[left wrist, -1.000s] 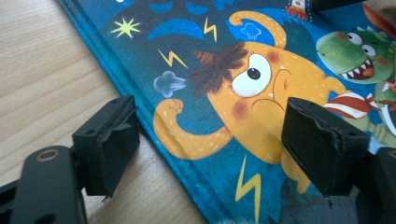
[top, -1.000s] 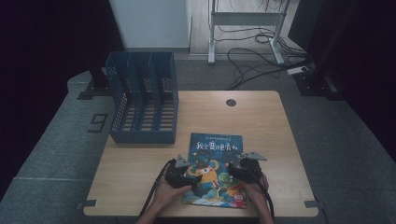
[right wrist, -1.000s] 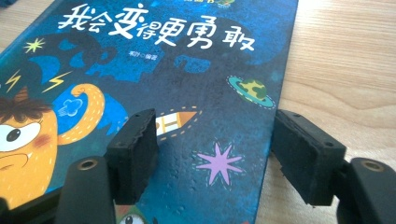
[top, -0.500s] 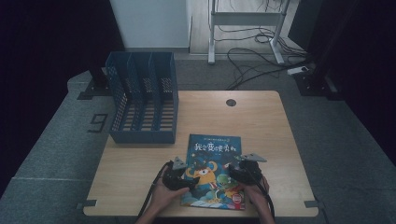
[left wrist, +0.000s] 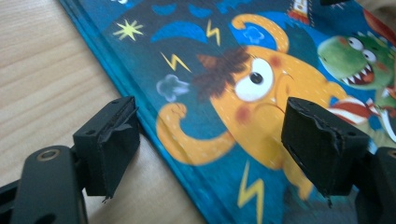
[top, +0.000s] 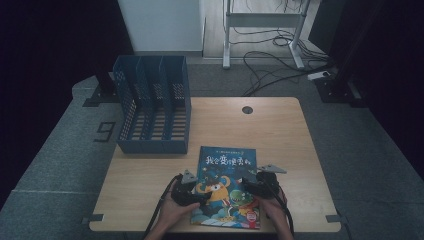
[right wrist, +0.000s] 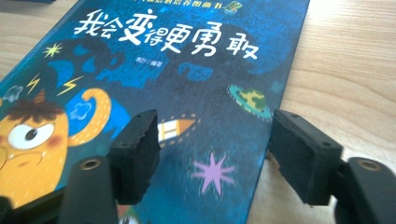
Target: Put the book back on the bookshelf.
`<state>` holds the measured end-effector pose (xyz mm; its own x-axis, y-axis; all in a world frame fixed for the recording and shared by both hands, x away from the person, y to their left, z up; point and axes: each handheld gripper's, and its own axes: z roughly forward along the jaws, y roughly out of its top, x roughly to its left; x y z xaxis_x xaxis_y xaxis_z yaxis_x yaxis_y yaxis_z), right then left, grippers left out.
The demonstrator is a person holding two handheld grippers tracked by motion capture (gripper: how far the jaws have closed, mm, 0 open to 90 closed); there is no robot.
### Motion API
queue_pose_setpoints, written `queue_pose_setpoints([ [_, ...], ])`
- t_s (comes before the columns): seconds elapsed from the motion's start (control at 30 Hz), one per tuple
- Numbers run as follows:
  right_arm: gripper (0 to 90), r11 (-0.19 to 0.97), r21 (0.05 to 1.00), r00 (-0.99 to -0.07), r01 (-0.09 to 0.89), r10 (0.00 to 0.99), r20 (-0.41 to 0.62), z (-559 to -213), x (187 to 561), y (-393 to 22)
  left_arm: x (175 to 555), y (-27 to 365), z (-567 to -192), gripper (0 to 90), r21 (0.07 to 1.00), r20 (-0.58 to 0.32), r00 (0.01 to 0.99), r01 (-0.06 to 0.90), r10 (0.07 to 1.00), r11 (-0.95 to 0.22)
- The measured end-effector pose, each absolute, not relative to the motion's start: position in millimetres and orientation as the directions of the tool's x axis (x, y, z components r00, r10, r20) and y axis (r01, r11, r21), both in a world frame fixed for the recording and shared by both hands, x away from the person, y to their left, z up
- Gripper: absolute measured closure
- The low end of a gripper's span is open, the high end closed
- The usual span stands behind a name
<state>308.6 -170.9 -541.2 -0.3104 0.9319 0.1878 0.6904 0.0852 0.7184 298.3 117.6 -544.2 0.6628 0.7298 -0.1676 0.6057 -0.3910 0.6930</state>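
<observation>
the picture book (top: 226,187) lies flat, cover up, on the near half of the wooden table (top: 280,130), its long axis running away from the person and its far edge tipped slightly right, just in front of the blue file rack (top: 152,105). the left gripper (top: 192,192) sits at the book's left long edge and the right gripper (top: 255,184) at its right long edge, so each hand is about equally near; any lift turns on those two edges lying between the jaws. both pairs of jaws stand spread and have just been opening, pinching nothing. the left gripper view shows one jaw on bare wood, the other over the cover, the book's edge (left wrist: 154,135) crossing between. the right gripper view shows the same straddle of the other edge (right wrist: 280,102), plus the title, which the high view leaves small.
</observation>
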Motion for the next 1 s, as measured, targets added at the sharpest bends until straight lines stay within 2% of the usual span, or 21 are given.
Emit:
queue_pose_setpoints([
  [0.13, 26.7, 0.098, 0.716, -0.309, 0.691, 0.936, 0.170, -544.2, 317.8, -168.1, 306.3, 115.8, -544.3, 18.5, 0.694, -0.171, 0.654, 0.611, 0.737, -0.381],
  [0.53, 26.1, 0.085, 0.722, -0.302, 0.687, 0.937, 0.177, -544.1, 344.1, -171.0, 319.7, 112.7, -544.6, 17.5, 0.695, -0.166, 0.644, 0.613, 0.746, -0.375],
  [1.0, 26.3, 0.061, 0.722, -0.291, 0.689, 0.936, 0.199, -547.0, 343.5, -170.8, 318.0, 113.9, -544.9, 18.0, 0.698, -0.176, 0.645, 0.615, 0.744, -0.368],
])
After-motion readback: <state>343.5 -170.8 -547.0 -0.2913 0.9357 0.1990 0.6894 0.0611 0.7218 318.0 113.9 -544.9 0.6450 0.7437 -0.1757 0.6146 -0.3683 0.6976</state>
